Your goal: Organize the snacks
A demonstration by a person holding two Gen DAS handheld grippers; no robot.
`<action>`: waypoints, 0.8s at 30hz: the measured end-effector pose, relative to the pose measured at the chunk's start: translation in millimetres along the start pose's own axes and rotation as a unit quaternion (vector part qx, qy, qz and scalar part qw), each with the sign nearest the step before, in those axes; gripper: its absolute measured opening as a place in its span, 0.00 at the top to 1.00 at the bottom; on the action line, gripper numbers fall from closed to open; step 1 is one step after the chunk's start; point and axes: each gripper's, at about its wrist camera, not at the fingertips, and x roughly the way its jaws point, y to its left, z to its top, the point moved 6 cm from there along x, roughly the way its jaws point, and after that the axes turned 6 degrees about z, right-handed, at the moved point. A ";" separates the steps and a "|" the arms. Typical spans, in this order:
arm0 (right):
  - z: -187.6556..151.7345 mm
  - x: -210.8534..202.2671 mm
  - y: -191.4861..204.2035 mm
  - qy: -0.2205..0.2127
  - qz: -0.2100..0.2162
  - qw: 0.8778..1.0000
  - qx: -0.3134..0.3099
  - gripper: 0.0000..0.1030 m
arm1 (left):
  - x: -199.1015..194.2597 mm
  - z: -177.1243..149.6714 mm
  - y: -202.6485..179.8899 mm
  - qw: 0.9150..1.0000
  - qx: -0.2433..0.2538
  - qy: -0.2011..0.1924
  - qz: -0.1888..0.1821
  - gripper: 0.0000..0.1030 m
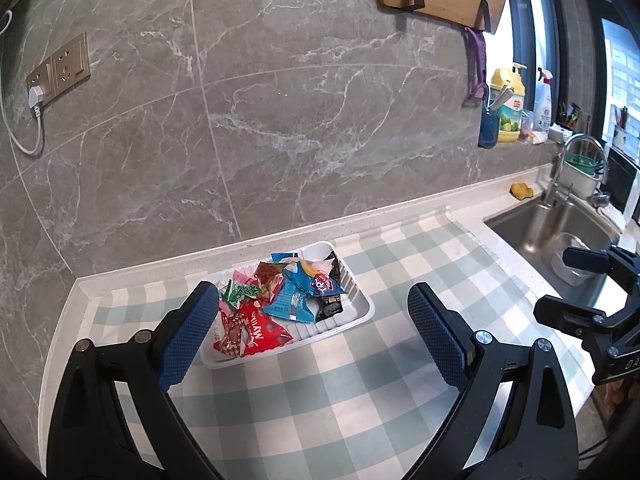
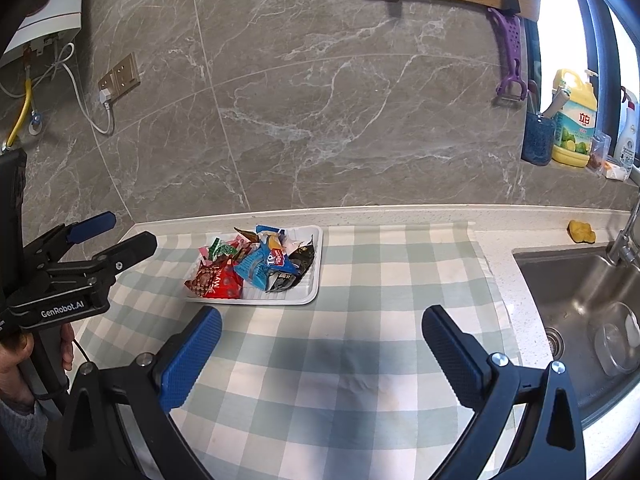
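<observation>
So we have a white tray point(image 2: 280, 299) full of snacks sitting on the checked cloth point(image 2: 360, 344), near the wall and well to the left of the sink point(image 2: 568, 280). In the tray we see a red packet point(image 2: 216, 282) at the near left corner, a blue packet point(image 2: 266, 264) in the middle, a black packet point(image 2: 290, 274) beside it and small green sweets point(image 2: 220, 249) at the back left. No snacks lie on the cloth, so we think the job is nearly done or just starting; we cannot tell which. To do the step well, we should come down slowly over one packet, pinch only its crinkly edge, and lift it straight up so the others do not spill out. Our left gripper point(image 1: 314, 308) hangs just above the tray with its blue pads spread wide and nothing between them. Our right gripper point(image 2: 322, 328) floats over the bare cloth on the near side of the tray, also spread wide and holding nothing. Both point down at a slant toward the tray, and a hand point(image 2: 24, 356) grips the left handle
</observation>
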 end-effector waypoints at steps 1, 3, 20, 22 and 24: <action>0.0 0.0 0.0 0.000 0.000 1.000 0.000 0.01 | -0.1 0.4 -0.4 1.000 -0.001 -0.001 0.001 0.06; -0.1 -0.2 -0.3 0.000 0.000 1.000 0.000 0.01 | 0.1 0.3 -0.4 1.000 -0.008 -0.005 0.002 0.06; -8.5 3.4 14.5 0.003 0.011 1.000 0.000 0.01 | -2.6 -7.8 10.7 0.998 -0.024 -0.016 0.061 0.06; -9.5 3.8 15.1 0.004 0.011 1.000 0.001 0.01 | -2.2 -9.3 11.4 0.998 -0.025 -0.016 0.064 0.06; -10.2 4.0 15.4 0.005 0.013 1.000 0.002 0.01 | -0.5 -10.8 12.3 0.997 -0.028 -0.013 0.066 0.06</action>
